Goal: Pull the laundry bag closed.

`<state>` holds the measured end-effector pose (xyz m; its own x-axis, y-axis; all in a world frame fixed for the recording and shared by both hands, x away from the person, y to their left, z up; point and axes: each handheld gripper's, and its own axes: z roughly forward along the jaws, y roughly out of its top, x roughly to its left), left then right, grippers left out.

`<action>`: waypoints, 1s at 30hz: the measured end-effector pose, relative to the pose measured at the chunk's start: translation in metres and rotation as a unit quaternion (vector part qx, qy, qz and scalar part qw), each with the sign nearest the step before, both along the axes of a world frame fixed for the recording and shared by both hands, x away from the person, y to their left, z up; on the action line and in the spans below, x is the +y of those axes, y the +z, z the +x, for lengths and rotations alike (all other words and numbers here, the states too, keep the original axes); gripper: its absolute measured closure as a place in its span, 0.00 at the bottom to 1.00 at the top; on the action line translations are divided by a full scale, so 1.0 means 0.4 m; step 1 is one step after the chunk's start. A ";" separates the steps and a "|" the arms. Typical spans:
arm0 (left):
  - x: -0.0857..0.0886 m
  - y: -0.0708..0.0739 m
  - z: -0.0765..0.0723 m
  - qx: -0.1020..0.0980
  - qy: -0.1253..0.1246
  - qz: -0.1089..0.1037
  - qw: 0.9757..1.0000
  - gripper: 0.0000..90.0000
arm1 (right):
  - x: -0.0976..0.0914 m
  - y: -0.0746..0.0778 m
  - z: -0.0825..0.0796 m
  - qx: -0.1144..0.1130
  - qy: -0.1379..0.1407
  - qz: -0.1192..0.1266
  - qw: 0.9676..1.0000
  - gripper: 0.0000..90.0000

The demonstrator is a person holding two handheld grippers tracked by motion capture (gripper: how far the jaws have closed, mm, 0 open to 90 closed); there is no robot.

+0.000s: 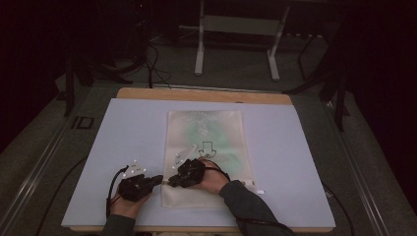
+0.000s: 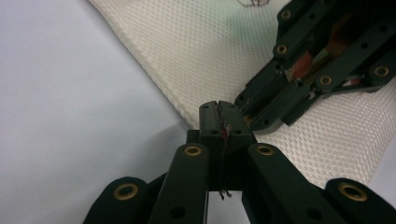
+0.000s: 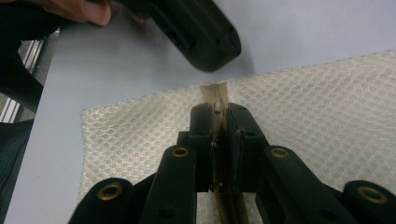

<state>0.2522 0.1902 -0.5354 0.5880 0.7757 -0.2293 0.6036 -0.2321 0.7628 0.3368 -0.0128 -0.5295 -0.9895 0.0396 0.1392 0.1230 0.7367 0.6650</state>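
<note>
A pale mesh zip bag with a green print lies flat on the mat. At the bag's left edge my left gripper is shut, its jaws pressed together on the rim of the mesh, with a thin strip showing between them. My right gripper sits just right of it, shut on the zipper pull. The zipper tape runs on toward the bag's edge. The two grippers' tips nearly touch. In the left gripper view the right gripper's body lies on the mesh.
A light lavender mat covers a wooden tabletop. A small white tag lies by the bag's lower right corner. Table legs and cables stand on the dark floor beyond.
</note>
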 end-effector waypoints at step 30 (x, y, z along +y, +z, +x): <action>-0.027 -0.007 -0.001 0.004 -0.016 0.021 1.000 0.99 | -0.002 -0.002 0.000 0.005 -0.004 0.005 1.000 0.91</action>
<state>0.2519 0.1793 -0.5382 0.6109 0.7657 -0.2011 0.6013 -0.2836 0.7470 0.3366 -0.0136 -0.5305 -0.9878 0.0452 0.1493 0.1348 0.7295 0.6705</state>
